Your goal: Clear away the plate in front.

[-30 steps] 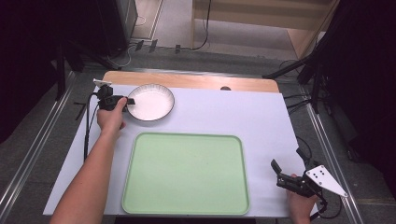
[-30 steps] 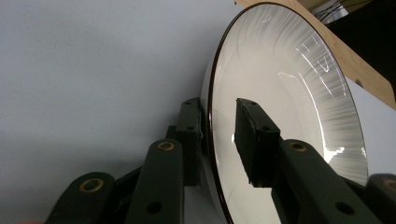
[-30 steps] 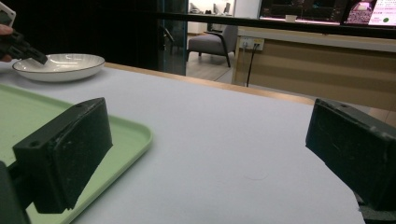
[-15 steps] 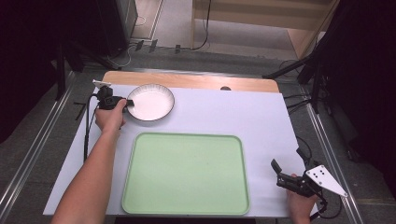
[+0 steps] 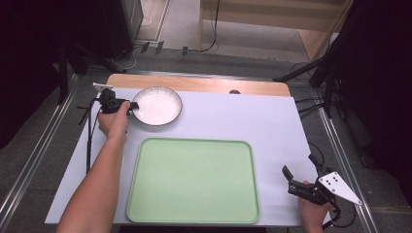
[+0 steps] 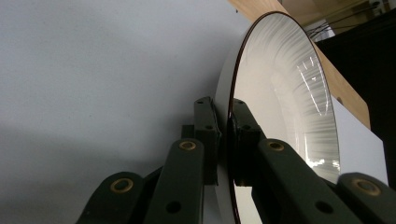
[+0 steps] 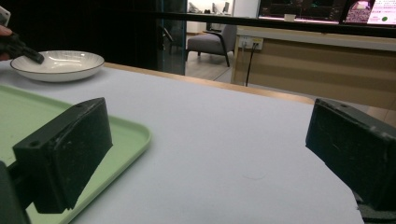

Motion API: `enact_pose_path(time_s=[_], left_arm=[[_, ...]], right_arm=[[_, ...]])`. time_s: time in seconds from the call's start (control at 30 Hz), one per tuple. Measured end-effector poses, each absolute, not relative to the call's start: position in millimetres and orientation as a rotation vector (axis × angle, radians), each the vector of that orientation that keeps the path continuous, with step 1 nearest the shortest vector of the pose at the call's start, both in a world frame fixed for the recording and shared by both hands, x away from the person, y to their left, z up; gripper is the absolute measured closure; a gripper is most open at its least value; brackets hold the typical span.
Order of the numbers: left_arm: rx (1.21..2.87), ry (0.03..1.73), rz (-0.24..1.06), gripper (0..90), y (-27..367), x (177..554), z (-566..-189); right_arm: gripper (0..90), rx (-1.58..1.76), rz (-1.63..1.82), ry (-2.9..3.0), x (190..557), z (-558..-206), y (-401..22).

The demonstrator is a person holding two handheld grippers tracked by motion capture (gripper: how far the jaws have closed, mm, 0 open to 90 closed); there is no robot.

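High view: one white bowl (image 5: 156, 106) sits at the counter's (image 5: 243, 116) far left, beyond one empty green tray (image 5: 193, 180). Left gripper (image 5: 132, 105) fingers clamp the bowl's rim; right gripper (image 5: 290, 178) fingers are spread, empty.

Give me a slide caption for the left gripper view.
Left gripper's fingers clamp the rim of a white plate on the pale table.

Bare worktop (image 5: 252, 116) stretches between my right gripper (image 5: 296, 177) and the plate (image 5: 156, 106); only the tray (image 5: 194, 180) lies alongside.
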State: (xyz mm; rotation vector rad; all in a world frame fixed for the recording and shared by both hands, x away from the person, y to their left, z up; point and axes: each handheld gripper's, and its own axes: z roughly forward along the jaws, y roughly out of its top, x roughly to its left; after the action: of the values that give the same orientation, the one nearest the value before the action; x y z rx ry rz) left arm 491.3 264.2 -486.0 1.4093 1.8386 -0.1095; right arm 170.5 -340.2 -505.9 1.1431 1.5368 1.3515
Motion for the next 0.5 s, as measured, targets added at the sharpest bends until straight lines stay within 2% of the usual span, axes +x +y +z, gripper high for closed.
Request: enact_pose_path(time_s=[0.5], left_arm=[[1.394,1.791,-0.135,84.9,271.9,486.4,-474.9]], right_arm=[[0.7,1.142,1.352,1.537,170.5,-505.9,-340.1]])
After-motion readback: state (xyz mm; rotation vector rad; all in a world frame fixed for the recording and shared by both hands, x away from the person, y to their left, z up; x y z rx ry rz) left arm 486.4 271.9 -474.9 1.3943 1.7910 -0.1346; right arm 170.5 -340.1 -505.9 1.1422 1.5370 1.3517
